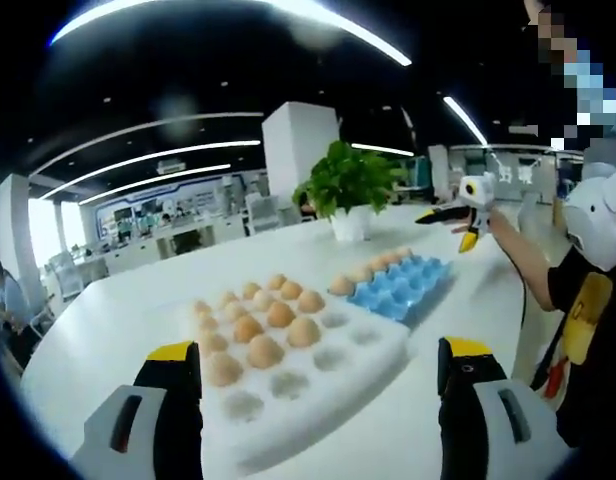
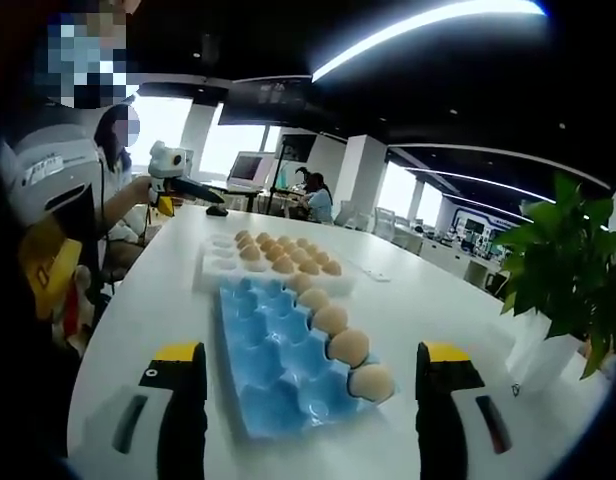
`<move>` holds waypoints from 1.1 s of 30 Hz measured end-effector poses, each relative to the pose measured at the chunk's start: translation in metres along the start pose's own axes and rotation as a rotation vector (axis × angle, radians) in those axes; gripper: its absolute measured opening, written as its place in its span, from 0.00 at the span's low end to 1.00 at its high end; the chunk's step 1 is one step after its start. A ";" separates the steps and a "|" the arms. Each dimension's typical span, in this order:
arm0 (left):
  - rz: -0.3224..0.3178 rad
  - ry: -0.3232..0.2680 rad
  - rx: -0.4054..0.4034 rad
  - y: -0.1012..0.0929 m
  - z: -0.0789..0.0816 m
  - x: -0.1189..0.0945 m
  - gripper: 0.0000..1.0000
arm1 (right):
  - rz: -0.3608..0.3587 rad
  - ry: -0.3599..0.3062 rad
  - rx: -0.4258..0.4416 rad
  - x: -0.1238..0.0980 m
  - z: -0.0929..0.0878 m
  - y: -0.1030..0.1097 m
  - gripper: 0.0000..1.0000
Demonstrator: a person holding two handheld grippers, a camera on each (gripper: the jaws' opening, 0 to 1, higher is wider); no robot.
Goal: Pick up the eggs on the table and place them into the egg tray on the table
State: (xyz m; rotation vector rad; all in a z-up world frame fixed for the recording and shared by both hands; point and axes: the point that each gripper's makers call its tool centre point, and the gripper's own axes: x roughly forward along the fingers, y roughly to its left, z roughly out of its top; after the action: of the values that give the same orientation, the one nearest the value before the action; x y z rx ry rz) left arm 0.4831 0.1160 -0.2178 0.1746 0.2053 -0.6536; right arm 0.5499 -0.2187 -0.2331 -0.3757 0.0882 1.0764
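Left tool and right tool: both spread wide, empty, above the white desk. Eggs fill a white tray; more line the blue tray. Plant at far edge.

Two trays, one plant
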 end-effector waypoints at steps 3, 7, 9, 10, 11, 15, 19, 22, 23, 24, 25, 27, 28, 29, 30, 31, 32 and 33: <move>-0.002 0.000 -0.001 0.000 0.000 0.000 1.00 | -0.001 -0.001 0.000 0.000 0.000 -0.001 0.90; -0.008 0.006 -0.004 0.002 -0.001 0.004 0.99 | -0.001 -0.001 0.001 0.000 0.000 0.000 0.90; -0.012 0.012 0.004 0.002 -0.001 0.009 0.98 | -0.001 0.002 0.000 0.001 0.000 0.000 0.90; -0.009 0.020 0.015 0.003 -0.002 0.012 0.98 | -0.001 0.003 0.001 0.001 -0.001 0.000 0.90; -0.009 0.031 0.027 0.003 -0.003 0.015 0.98 | -0.001 0.003 0.001 0.001 -0.001 0.000 0.90; -0.011 0.048 0.039 0.004 -0.005 0.018 0.98 | -0.001 0.004 0.001 0.001 -0.001 0.000 0.90; -0.047 0.072 0.057 0.004 -0.004 0.033 0.97 | 0.001 0.004 0.003 0.001 -0.001 0.000 0.90; -0.106 0.092 0.045 0.002 -0.004 0.048 0.93 | -0.001 0.000 0.002 0.001 0.000 0.000 0.90; -0.107 0.096 0.044 0.002 -0.005 0.048 0.91 | -0.002 -0.001 0.003 0.000 0.000 0.000 0.90; -0.110 0.104 0.043 0.002 -0.006 0.050 0.90 | -0.003 -0.002 0.001 0.000 0.001 -0.001 0.90; -0.121 0.126 0.046 0.003 -0.009 0.054 0.89 | -0.003 -0.003 0.001 0.000 0.001 -0.001 0.90; -0.140 0.151 0.055 0.001 -0.012 0.060 0.87 | -0.004 -0.002 0.001 0.000 0.001 -0.001 0.90; -0.149 0.161 0.061 0.000 -0.014 0.062 0.86 | -0.004 0.000 0.000 0.000 0.000 -0.001 0.90; -0.155 0.170 0.065 0.000 -0.015 0.064 0.85 | -0.004 0.002 -0.002 0.000 0.000 -0.001 0.90; -0.163 0.180 0.070 0.000 -0.016 0.066 0.84 | -0.004 0.002 -0.003 0.000 0.001 -0.001 0.90; -0.171 0.190 0.073 -0.001 -0.017 0.068 0.83 | -0.003 0.001 -0.004 0.000 0.001 0.000 0.90; -0.180 0.201 0.076 -0.001 -0.018 0.070 0.82 | -0.003 -0.001 -0.004 0.000 0.001 0.000 0.90; -0.188 0.208 0.078 -0.002 -0.018 0.072 0.80 | -0.003 -0.001 -0.004 -0.001 0.001 0.000 0.90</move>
State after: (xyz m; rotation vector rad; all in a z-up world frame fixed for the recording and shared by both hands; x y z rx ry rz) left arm 0.5354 0.0768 -0.2531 0.3015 0.4001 -0.8311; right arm 0.5494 -0.2187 -0.2316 -0.3789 0.0850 1.0736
